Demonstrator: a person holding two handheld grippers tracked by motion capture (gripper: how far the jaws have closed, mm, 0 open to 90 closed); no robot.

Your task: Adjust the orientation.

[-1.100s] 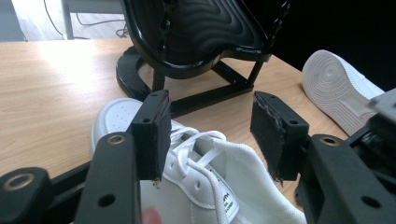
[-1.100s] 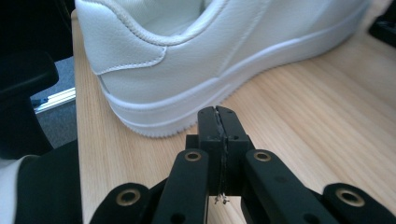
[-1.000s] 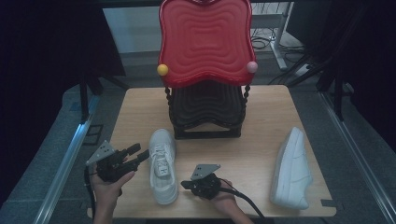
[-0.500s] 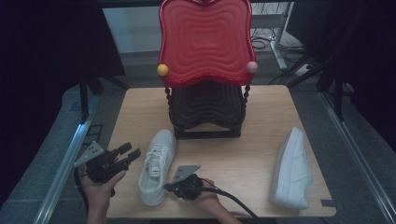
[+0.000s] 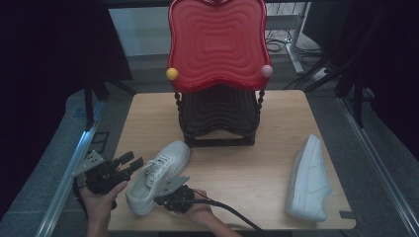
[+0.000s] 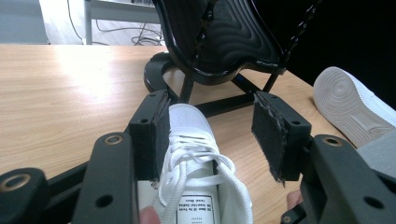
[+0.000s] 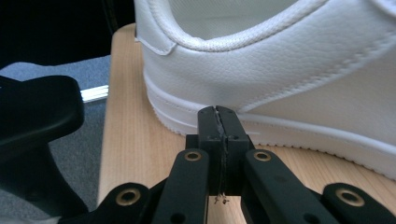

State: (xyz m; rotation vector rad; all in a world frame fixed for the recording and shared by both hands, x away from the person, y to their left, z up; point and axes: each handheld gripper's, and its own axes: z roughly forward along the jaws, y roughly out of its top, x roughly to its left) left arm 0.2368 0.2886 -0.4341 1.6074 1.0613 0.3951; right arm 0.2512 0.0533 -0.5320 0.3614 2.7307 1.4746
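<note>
Between L gripper (image 6: pixel 210 135) jaws, held apart: white sneaker (image 6: pixel 201 186), one pad at its side, other clear. R gripper (image 7: pixel 219 116) jaws together w/ nothing between, tips against sneaker's sole edge. Both by table's (image 5: pixel 148 128) near-left edge.

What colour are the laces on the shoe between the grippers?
White, like the rest of the shoe. The left gripper view shows the laces best.

Near shoe (image 5: pixel 157 175) btwn both tongs, stand (image 5: pixel 217 118) behind, 2nd shoe (image 5: pixel 309 178) far right
</note>
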